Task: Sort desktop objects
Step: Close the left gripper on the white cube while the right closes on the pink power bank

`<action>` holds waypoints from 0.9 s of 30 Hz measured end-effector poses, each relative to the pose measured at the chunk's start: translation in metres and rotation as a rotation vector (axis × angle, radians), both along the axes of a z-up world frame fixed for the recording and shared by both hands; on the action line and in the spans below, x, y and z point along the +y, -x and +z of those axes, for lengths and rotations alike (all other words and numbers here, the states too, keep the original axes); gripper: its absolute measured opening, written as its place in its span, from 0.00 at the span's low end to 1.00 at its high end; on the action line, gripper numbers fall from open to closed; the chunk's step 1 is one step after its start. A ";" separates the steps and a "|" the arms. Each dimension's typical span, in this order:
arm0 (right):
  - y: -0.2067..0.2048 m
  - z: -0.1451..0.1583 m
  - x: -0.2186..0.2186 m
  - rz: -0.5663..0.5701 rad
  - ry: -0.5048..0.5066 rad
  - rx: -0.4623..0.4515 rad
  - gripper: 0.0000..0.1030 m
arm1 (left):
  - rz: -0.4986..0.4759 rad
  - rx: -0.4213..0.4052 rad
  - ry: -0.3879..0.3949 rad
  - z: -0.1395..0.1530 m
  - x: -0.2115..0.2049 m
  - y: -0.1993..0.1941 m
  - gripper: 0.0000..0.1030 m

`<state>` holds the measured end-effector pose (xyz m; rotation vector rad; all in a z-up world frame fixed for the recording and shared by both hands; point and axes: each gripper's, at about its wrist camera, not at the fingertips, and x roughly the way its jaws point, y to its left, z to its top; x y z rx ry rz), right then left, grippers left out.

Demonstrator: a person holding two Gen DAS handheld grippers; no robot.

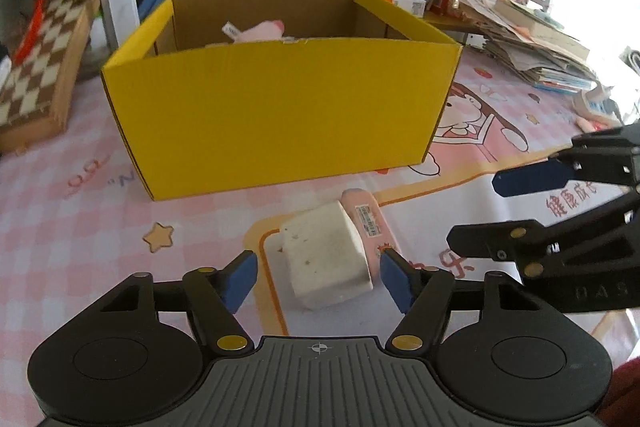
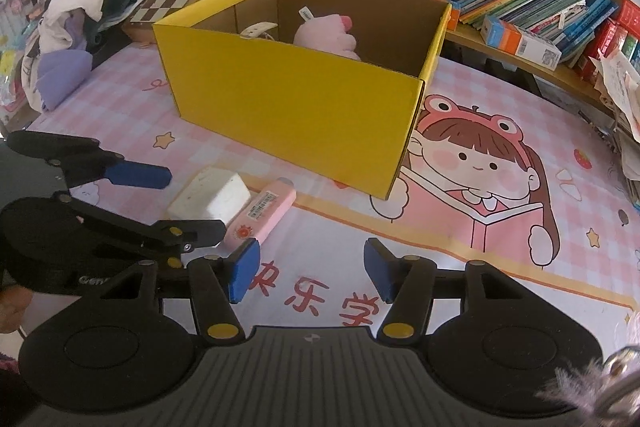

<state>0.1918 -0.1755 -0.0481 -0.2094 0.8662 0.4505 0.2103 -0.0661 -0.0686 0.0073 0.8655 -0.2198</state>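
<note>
- Straddling the white block, the left gripper is seen partly open; its blue pads stand just clear of the block's sides, so nothing is gripped.
- A pink marker is found touching the block, just beyond the left gripper's right finger.
- Ahead of both grippers, the yellow box is placed, with a pink plush inside.
- The right gripper is held partly open and empty over the printed mat.

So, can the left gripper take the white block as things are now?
Probably yes. The left gripper has its jaws on either side of the white block, not yet pressing it. The pink tube lies against the block's right side and may be caught too.
</note>
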 end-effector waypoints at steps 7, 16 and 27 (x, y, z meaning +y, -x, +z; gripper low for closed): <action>-0.004 -0.001 0.005 0.019 -0.013 0.012 0.54 | 0.053 0.059 0.095 -0.001 0.017 0.002 0.35; -0.017 -0.011 0.027 0.057 -0.039 0.075 0.53 | 0.136 0.041 0.051 0.011 0.040 0.026 0.33; -0.040 -0.027 0.052 0.025 -0.026 0.112 0.43 | 0.127 0.010 -0.035 0.023 0.044 0.043 0.33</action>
